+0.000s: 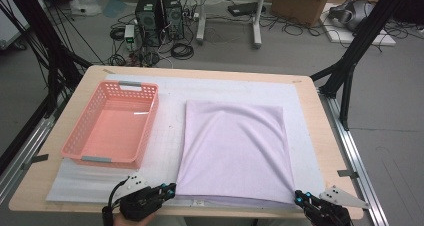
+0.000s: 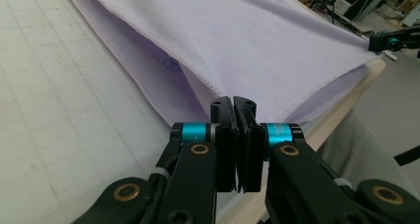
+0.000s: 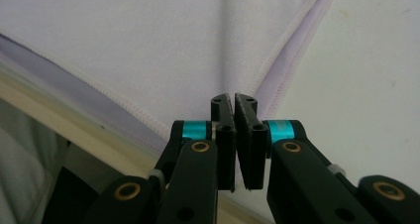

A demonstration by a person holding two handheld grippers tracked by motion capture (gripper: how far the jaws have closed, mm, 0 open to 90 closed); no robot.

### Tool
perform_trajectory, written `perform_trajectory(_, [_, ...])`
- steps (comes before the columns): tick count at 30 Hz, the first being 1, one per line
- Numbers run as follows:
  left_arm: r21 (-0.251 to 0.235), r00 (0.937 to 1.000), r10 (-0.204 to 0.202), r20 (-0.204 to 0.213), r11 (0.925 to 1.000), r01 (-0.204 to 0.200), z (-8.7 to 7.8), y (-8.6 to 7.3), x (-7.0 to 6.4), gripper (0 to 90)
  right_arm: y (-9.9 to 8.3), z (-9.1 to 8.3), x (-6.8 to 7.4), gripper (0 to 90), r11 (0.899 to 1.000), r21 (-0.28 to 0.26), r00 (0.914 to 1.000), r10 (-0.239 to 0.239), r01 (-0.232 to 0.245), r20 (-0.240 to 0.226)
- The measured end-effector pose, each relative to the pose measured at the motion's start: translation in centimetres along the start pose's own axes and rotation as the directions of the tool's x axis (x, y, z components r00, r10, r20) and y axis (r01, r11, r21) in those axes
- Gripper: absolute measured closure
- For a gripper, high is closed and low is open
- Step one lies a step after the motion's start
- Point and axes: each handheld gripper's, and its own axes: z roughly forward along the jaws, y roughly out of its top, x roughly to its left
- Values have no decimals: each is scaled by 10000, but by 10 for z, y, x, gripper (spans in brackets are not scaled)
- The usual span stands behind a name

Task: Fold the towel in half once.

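Much of both hands is cut off by the bottom edge of the high view: only the front of the left gripper (image 1: 171,188) and the right gripper (image 1: 299,198) shows, with a sliver of the person's hand under the left one. Whether any fabric lies pinched between either pair of jaws is hard to make out. In the left gripper view the jaws stand pressed together with no visible gap, their tips at the near corner of the lilac cloth (image 2: 277,40), where the two layers part and a faint mark shows on the lower layer. In the right gripper view the jaws are likewise together, tips over the cloth's hemmed corner, and the hem runs away on both sides.

The cloth lies folded flat in the middle of the white mat (image 1: 165,136), its near edge along the table's (image 1: 325,136) front edge, with soft creases running from the far edge toward the near right corner. The left gripper points right and slightly away at the near left corner; the right gripper points left and away at the near right corner. A pink basket (image 1: 80,131) sits on the mat just left of the cloth, apart from it.
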Motion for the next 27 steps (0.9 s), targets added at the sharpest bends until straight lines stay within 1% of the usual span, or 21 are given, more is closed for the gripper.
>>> perform_trajectory(5, [60,9999,31,106,10000,-32,-3,-3,-4,874,-4,-5,2,871,10000,4,10000,6,-6,29])
perform_trajectory(8, [133,9996,146,226,9998,-149,-5,-5,-7,874,-5,-6,3,870,10000,48,10000,3,-4,78])
perform_trajectory(9, [192,9996,187,203,9996,-191,-5,-6,-8,874,-6,-6,3,870,9999,69,9999,-83,82,100])
perform_trajectory(11, [346,9996,233,150,9991,-238,-4,-7,-8,873,-8,-3,3,869,9998,201,9999,-28,25,132])
perform_trajectory(12, [460,9995,274,127,9985,-280,-3,-8,-7,867,-8,-1,4,861,9992,396,9999,-11,6,125])
perform_trajectory(13, [475,9997,226,35,9986,-228,-1,-8,-6,818,-9,1,4,827,9981,608,10000,36,-42,91])
perform_trajectory(14, [390,9999,76,-84,9992,-73,-1,-7,-4,720,-10,3,4,760,9982,604,9998,32,-45,220])
perform_trajectory(15, [250,9999,79,-133,9997,-76,-2,-6,-2,664,-9,3,4,699,9986,501,9996,148,-161,250])
perform_trajectory(16, [126,9996,159,-248,9998,-156,-2,-4,0,630,-8,1,3,669,9990,316,9992,300,-309,266])
perform_trajectory(17, [-121,9991,117,-403,9999,-122,-1,0,4,589,-6,0,1,656,9993,134,9989,342,-346,312])
perform_trajectory(18, [-291,9990,122,-421,9995,-134,0,3,7,579,-4,-1,-1,646,9991,-53,9985,428,-426,347])
perform_trajectory(19, [-433,9988,143,-466,9989,-163,2,7,11,569,-1,-1,-3,641,9991,-204,9984,384,-376,426])
perform_trajectory(20, [-511,9988,107,-483,9986,-131,5,11,15,548,1,1,-5,641,9984,-329,9977,476,-460,478])
perform_trajectory(21, [-548,9986,118,-517,9984,-146,9,14,19,546,4,3,-9,641,9972,-467,9971,613,-592,460])
perform_trajectory(23, [-526,9990,176,-421,9984,-198,18,22,28,548,11,10,-17,645,9967,-550,9969,626,-599,484])
perform_trajectory(25, [-522,9993,170,-346,9985,-188,25,29,38,559,17,21,-25,658,9954,-542,9951,823,-793,556])
perform_trajectory(27, [-482,9991,195,-381,9986,-213,32,34,46,567,24,32,-33,659,9955,-553,9952,806,-775,551])
